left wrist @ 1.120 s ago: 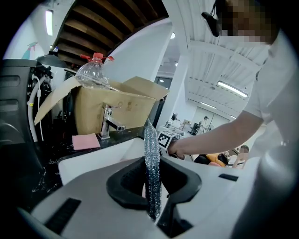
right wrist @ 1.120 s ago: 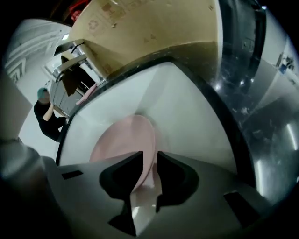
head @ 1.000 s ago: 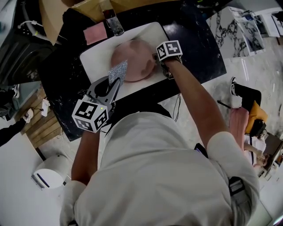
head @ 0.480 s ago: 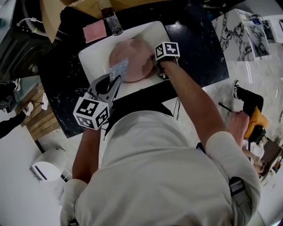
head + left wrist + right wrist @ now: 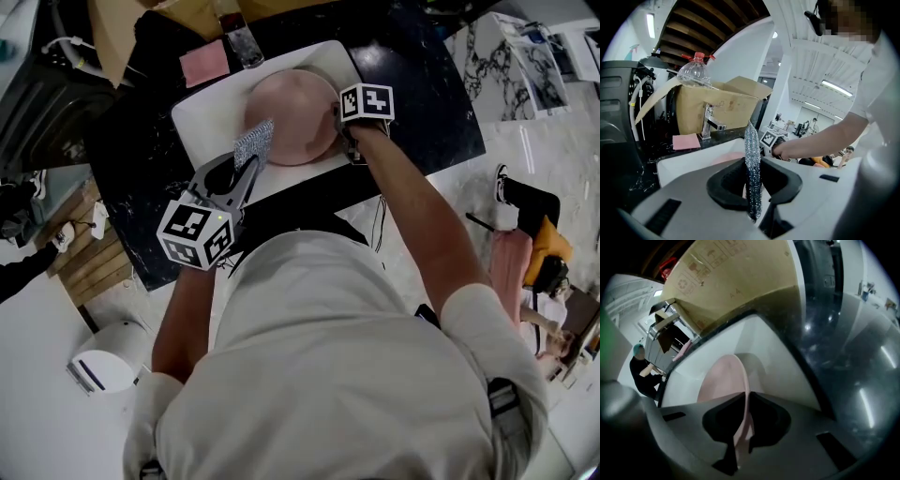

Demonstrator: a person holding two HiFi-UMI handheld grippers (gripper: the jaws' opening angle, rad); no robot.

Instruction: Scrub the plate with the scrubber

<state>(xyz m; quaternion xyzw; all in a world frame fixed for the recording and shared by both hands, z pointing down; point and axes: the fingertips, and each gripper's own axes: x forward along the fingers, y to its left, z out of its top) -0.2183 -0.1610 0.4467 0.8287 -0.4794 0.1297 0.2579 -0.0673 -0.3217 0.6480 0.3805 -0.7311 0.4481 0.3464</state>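
**Head view.** I hold my left gripper [image 5: 247, 172] over the near left part of the white sink [image 5: 200, 127]. Its jaws are pressed together on the silver mesh scrubber [image 5: 254, 144], which stands up from them on edge. My right gripper [image 5: 343, 128] pinches the right rim of the pink plate [image 5: 292, 114]. The plate is inside the sink and tilted up off the basin. The scrubber's top corner overlaps the plate's left rim from this angle, but I cannot tell whether the two touch. Behind the sink are a faucet [image 5: 243, 43] and a pink cloth [image 5: 203, 64], both on the black countertop [image 5: 422, 94].

**Left gripper view.** The scrubber [image 5: 751, 154] rises as a thin vertical strip from between the closed jaws of the left gripper [image 5: 753, 165]. A cardboard box [image 5: 717, 110] with a clear plastic bottle [image 5: 695, 72] on top stands behind the faucet [image 5: 710, 123].

**Right gripper view.** The right gripper [image 5: 742, 414] clamps the plate [image 5: 723, 378] edge-on.
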